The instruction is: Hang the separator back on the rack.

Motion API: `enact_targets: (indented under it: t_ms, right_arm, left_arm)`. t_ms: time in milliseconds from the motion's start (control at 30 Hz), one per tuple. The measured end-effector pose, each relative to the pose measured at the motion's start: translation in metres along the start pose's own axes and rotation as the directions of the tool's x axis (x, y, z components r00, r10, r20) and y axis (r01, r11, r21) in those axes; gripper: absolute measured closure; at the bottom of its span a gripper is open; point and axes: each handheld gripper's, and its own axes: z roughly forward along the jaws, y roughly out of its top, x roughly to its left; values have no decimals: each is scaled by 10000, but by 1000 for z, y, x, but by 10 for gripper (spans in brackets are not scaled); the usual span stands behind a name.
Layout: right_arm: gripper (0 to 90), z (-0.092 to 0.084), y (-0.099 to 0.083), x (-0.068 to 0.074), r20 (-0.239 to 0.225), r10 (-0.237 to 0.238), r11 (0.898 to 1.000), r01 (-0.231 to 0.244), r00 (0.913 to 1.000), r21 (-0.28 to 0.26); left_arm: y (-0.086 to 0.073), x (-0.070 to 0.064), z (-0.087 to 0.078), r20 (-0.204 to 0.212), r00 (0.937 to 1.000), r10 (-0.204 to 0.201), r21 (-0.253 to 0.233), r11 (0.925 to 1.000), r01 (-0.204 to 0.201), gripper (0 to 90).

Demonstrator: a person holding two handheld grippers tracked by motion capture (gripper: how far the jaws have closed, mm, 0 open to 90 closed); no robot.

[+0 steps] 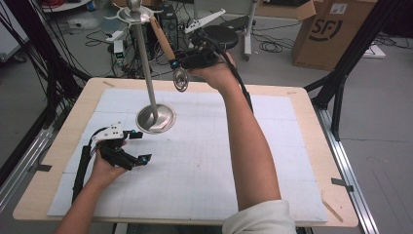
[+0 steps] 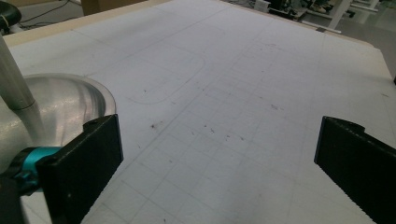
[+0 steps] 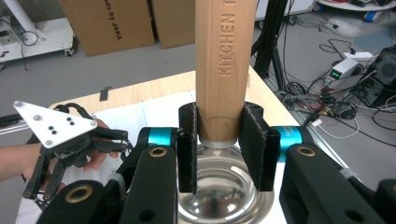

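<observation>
A metal rack stands on the white mat [image 1: 204, 161], with a round base [image 1: 156, 118], a thin pole [image 1: 146, 68] and hooks at the top [image 1: 134, 12]. My right gripper [image 1: 178, 62] is raised beside the pole and shut on a utensil's wooden handle [image 1: 162, 36], just above its round metal head [image 1: 180, 79]. In the right gripper view the pads [image 3: 254, 144] clamp the handle [image 3: 224, 60] on both sides above the shiny head [image 3: 219, 196]. My left gripper [image 1: 141, 145] rests on the mat beside the base, open, with nothing between its jaws [image 2: 219, 154].
The rack's base [image 2: 70, 102] and pole [image 2: 14, 84] lie just left of the left jaw. A cardboard box [image 1: 331, 29], cables and equipment sit on the floor beyond the table's far edge. Black frame legs [image 1: 341, 87] stand at the right.
</observation>
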Motion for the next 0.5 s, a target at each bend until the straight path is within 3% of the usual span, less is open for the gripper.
enact_targets:
  t_ms: [500]
  right_arm:
    - [683, 14, 4, 3, 48, -38, 9999, 37, 10000, 136]
  left_arm:
    - [0, 0, 0, 26, 10000, -46, -27, 10000, 46, 17]
